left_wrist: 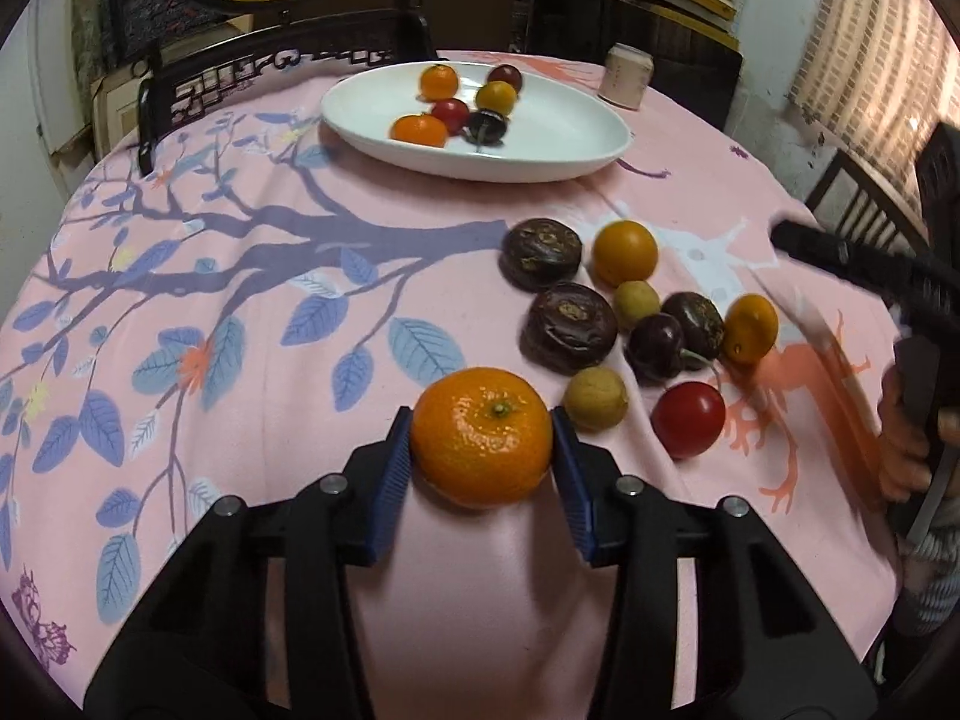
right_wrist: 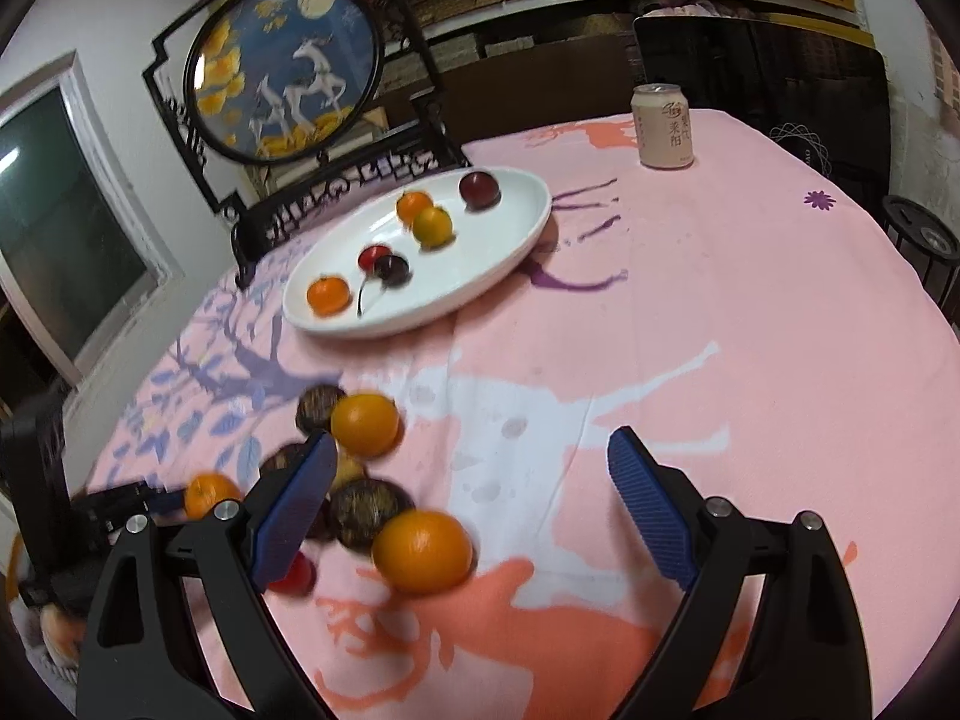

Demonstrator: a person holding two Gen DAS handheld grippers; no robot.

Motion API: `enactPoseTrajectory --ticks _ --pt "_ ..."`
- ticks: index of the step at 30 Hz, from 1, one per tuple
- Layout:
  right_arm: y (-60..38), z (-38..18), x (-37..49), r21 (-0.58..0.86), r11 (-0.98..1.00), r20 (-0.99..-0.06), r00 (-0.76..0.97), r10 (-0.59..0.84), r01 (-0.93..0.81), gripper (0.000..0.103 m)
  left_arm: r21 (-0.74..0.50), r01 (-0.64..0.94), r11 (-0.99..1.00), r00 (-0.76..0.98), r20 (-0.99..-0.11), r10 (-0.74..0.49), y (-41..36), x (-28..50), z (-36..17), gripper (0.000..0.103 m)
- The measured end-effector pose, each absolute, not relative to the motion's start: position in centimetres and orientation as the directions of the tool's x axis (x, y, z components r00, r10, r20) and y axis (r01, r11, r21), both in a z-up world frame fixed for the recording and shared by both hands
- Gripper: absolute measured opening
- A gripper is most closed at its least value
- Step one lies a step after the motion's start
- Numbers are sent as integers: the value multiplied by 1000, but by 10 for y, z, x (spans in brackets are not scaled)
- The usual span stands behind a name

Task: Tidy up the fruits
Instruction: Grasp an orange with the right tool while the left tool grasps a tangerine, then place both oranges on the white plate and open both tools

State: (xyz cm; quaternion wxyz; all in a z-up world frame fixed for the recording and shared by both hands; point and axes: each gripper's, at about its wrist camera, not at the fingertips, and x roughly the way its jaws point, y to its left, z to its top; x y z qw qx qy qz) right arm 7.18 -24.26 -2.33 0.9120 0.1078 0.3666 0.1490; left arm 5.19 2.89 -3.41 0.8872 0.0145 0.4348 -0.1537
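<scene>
**Blue pads pinch a mandarin for the plate**

The fingers (left_wrist: 396,480) of the left gripper (left_wrist: 482,450) press against both flanks of a mandarin (left_wrist: 482,438) resting on the pink tablecloth (left_wrist: 240,276), taking it at its widest so it cannot roll. The white oval plate (left_wrist: 540,162), well apart, already holds sorted fruit. The right gripper (right_wrist: 474,516) hangs spread and empty beside an orange (right_wrist: 422,551), probably its next pick.
</scene>
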Motion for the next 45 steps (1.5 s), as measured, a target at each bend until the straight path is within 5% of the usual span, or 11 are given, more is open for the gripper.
enactPoseTrajectory --ticks 2,8,14,18,27,35,45 --pt "-239 -27 67 279 939 -654 676 340 -203 91 -137 259 956 581 -769 -267 37 52 -33 45" --pt "-217 -40 55 160 953 -710 641 292 -256 68 -161 233 959 584 -766 -270 42 54 -34 45" --pt "-211 -46 58 161 945 -730 610 308 -284 60 -155 240 958 574 -774 -269 40 56 -35 46" --pt "-203 -49 57 170 927 -738 579 345 -335 42 -150 244 958 571 -776 -267 38 56 -36 47" --pt "-210 -46 59 236 913 -721 570 393 -332 41 -104 293 951 600 -754 -267 25 57 -24 45" --pt "-223 2 119 269 922 -669 635 386 -278 41 -109 245 964 675 -694 -250 18 144 32 45" --pt "-190 0 211 243 938 -686 640 346 -247 41 -155 266 952 617 -731 -291 -22 225 8 45"
